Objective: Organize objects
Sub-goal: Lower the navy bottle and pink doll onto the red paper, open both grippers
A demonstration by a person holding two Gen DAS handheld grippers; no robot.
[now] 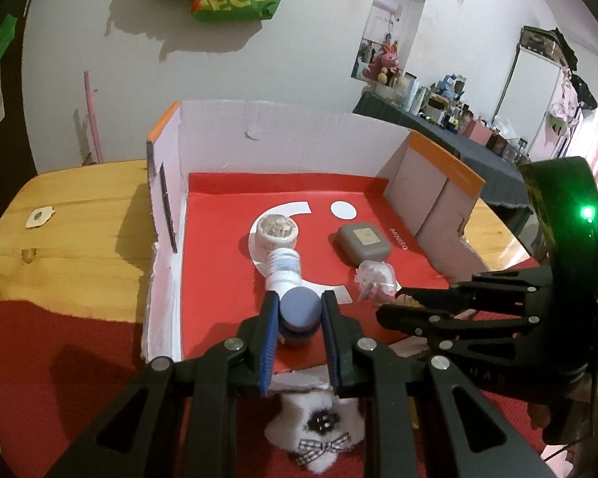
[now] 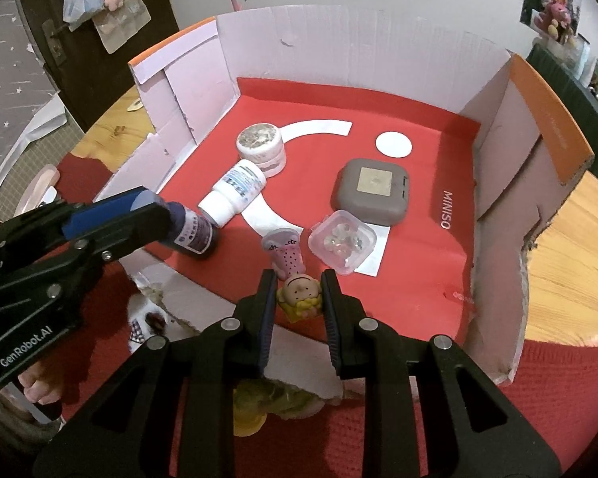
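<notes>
An open cardboard box (image 2: 339,40) with a red floor holds a white jar (image 2: 261,147), a white bottle (image 2: 235,191) lying down, a grey case (image 2: 372,191), a clear plastic box (image 2: 341,241) and a pink toy (image 2: 287,255). My left gripper (image 1: 299,310) is shut on a dark blue bottle (image 1: 301,312), standing at the box's front left; it also shows in the right wrist view (image 2: 193,231). My right gripper (image 2: 299,294) is shut on a small yellow doll figure (image 2: 301,296) at the box's front edge, beside the pink toy.
The box sits on a wooden table (image 1: 59,231) with a red cloth (image 1: 59,350) at the front. A white fluffy item with a checked bow (image 1: 319,434) lies on the cloth under the left gripper. A yellow item (image 2: 251,418) lies under the right gripper.
</notes>
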